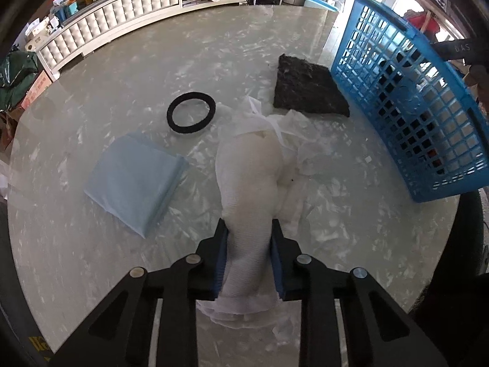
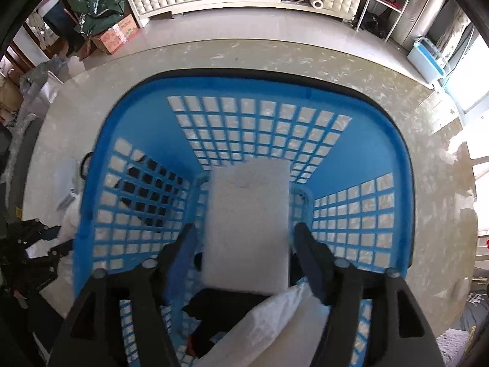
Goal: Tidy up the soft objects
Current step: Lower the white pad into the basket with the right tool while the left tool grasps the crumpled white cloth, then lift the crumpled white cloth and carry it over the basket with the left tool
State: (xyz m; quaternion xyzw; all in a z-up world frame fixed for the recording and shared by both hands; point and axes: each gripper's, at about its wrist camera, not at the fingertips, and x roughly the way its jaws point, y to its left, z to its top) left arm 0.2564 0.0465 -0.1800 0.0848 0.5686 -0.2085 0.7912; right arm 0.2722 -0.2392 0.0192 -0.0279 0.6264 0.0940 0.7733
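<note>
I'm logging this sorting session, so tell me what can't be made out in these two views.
- Left wrist view: the blue basket is cut off by the right edge, and its mesh hides the dark contents.
- Left wrist view: the near end of the white gauze roll is hidden behind the left hand-held gripper.
- Right wrist view: the white foam pad between the open right hand-held gripper is motion-blurred; dark items beneath it are unidentifiable.

Daylight pours in from windows at my right, glaring off the glossy table [image 1: 244,46] and blowing out the right edge. Both fisheye views bend hard toward dark corners. The white pad [image 2: 247,232] and blue basket [image 2: 305,91] look motion-blurred.
</note>
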